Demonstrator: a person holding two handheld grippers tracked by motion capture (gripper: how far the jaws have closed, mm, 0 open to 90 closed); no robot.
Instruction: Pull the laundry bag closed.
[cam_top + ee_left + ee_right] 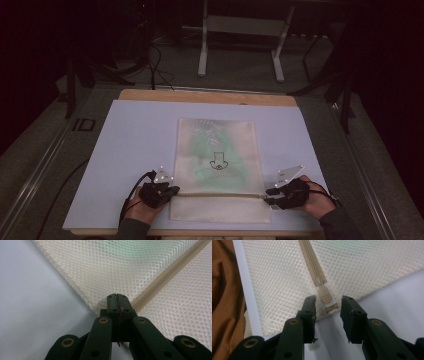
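While the left gripper (117, 298) stays out of nothing but its own corner, its black jaws are pressed together on the edge of a cream mesh bag (216, 165), pinching the fabric right where the zipper (160, 283) ends. At the bag's other side the right gripper (328, 306) stands with its jaws parted, the beige zipper pull (325, 295) lying between the pads and touched by neither. The bag lies flat near the front of a pale blue-white mat (125, 150), between the two hands, its long axis running away from the person toward the far edge of the table. The zipper crosses the bag's short way, close to the near end, from one gripper to the other, with the pull at the right-hand end. The fabric is a fine honeycomb net, soft and slightly rumpled; the zipper tape is a woven tan strip, and the pull is a small ribbed plastic tab. Something green shows dimly through the mesh in the bag's middle and far half. A small dark outline drawing sits on the bag's face in the high view; no letters can be read on it. The mat rests on a wooden board (207, 96), whose light brown edge shows along the far side.
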